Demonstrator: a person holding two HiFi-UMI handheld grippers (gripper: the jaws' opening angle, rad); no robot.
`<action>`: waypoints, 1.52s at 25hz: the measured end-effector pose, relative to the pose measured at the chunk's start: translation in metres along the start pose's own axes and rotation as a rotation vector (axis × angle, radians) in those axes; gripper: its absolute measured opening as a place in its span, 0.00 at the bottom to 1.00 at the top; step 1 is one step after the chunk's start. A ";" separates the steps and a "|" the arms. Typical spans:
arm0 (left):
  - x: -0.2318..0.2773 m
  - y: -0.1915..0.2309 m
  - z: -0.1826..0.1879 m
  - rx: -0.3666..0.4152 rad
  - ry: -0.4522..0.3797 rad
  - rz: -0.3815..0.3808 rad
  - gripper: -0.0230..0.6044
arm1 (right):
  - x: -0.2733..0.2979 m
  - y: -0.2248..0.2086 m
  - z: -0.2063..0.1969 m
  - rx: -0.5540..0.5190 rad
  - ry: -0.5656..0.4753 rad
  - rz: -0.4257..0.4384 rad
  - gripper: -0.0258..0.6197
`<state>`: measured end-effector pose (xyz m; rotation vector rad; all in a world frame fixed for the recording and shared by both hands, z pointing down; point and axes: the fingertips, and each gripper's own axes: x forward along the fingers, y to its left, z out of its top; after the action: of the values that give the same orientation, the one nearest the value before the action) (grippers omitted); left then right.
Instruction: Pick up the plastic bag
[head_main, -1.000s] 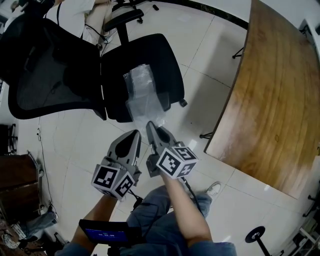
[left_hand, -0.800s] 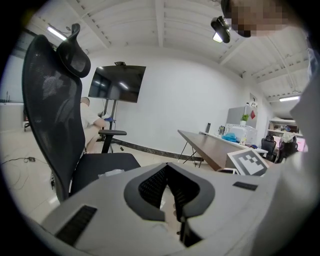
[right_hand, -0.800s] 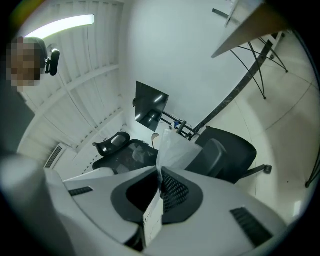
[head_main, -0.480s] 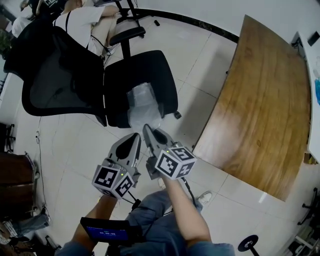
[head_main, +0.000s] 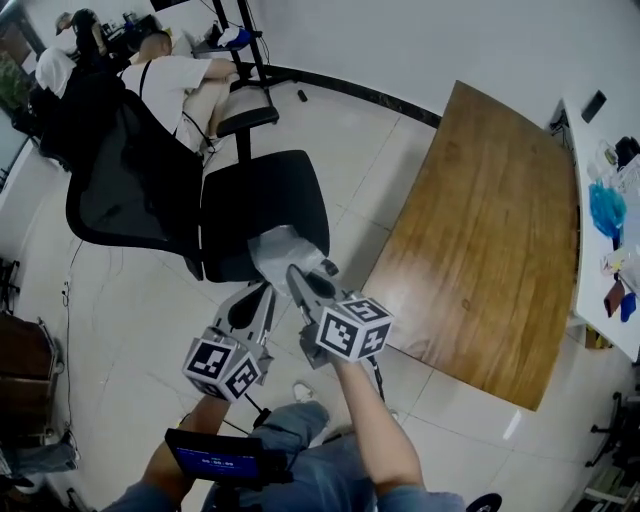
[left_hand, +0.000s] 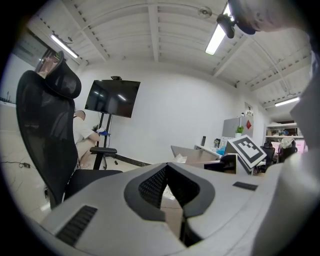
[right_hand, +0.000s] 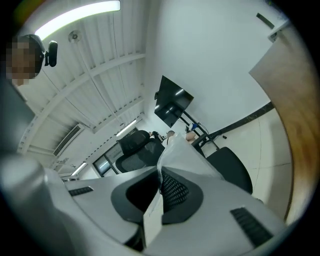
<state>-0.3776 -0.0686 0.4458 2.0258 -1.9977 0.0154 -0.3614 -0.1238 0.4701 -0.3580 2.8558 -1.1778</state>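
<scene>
The clear plastic bag (head_main: 283, 247) hangs bunched in the air in front of the black office chair's seat (head_main: 262, 200), pinched at its near end by my right gripper (head_main: 294, 271), which is shut on it. In the right gripper view the bag (right_hand: 182, 152) rises out of the closed jaws of my right gripper (right_hand: 161, 174). My left gripper (head_main: 267, 291) sits just left of the right one, apart from the bag. In its own view the left gripper (left_hand: 167, 167) has its jaws together with nothing between them.
The chair's mesh back (head_main: 125, 190) stands to the left. A curved wooden table (head_main: 490, 230) fills the right side. A person in white (head_main: 170, 80) sits at the far back. A white desk (head_main: 610, 200) with small items runs along the right edge. Tiled floor (head_main: 120, 300) lies below.
The bag has come up off the chair seat and now hangs bunched from my right gripper. The chair and table have slid away up the view. The left gripper stays beside the right.
</scene>
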 end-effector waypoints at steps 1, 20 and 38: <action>0.001 -0.005 0.004 0.001 -0.006 -0.004 0.04 | -0.005 0.001 0.007 -0.008 -0.004 0.003 0.05; 0.028 -0.138 0.081 0.025 -0.144 -0.110 0.04 | -0.121 0.027 0.124 -0.232 0.057 0.060 0.05; 0.045 -0.269 0.082 0.099 -0.133 -0.271 0.04 | -0.259 -0.002 0.161 -0.277 0.011 -0.040 0.05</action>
<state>-0.1286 -0.1324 0.3231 2.4030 -1.8100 -0.0822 -0.0905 -0.1781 0.3418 -0.4189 3.0381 -0.7895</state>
